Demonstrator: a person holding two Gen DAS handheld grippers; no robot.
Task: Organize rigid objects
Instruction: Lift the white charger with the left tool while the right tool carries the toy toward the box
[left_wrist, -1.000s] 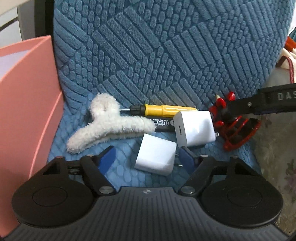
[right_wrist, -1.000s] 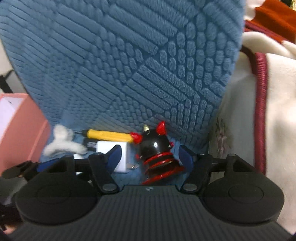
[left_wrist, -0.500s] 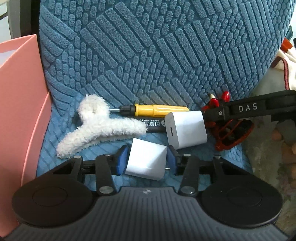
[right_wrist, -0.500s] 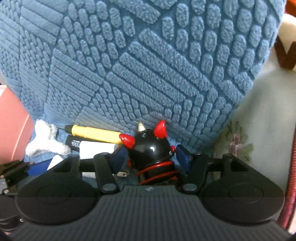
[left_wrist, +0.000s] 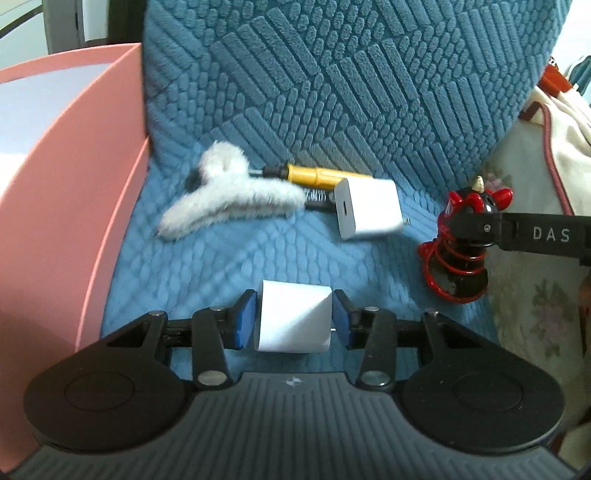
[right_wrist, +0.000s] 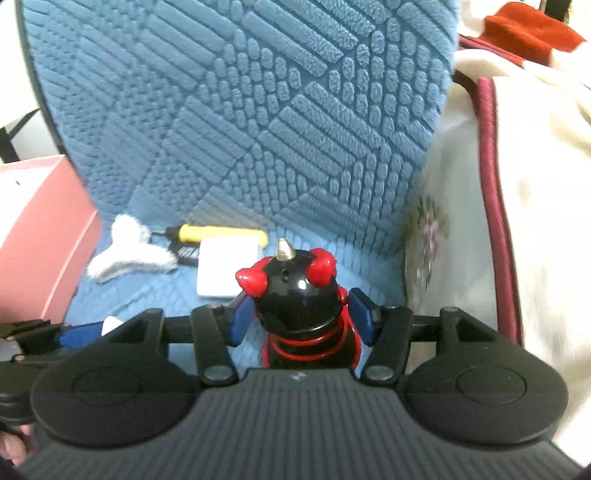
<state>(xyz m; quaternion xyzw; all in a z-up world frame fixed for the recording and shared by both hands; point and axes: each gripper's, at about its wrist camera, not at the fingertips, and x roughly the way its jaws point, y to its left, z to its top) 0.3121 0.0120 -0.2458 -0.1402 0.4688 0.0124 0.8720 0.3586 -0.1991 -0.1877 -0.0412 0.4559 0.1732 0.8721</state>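
Observation:
My left gripper (left_wrist: 294, 320) is shut on a white cube-shaped charger (left_wrist: 293, 319) and holds it above the blue seat cushion (left_wrist: 229, 266). My right gripper (right_wrist: 301, 314) is shut on a black and red horned spring toy (right_wrist: 301, 295), lifted off the cushion; the toy also shows in the left wrist view (left_wrist: 461, 251). On the cushion lie a second white charger (left_wrist: 367, 212), a yellow-handled screwdriver (left_wrist: 317, 173) and a white fluffy hair claw (left_wrist: 229, 203).
A pink box (left_wrist: 66, 177) stands at the left of the cushion. The blue chair back (left_wrist: 351, 74) rises behind the objects. A floral cloth (left_wrist: 535, 302) and cream fabric with a dark red trim (right_wrist: 517, 184) lie to the right.
My left gripper closed on the white cube charger and lifted it back from the other objects. My right gripper closed on the horned toy and raised it.

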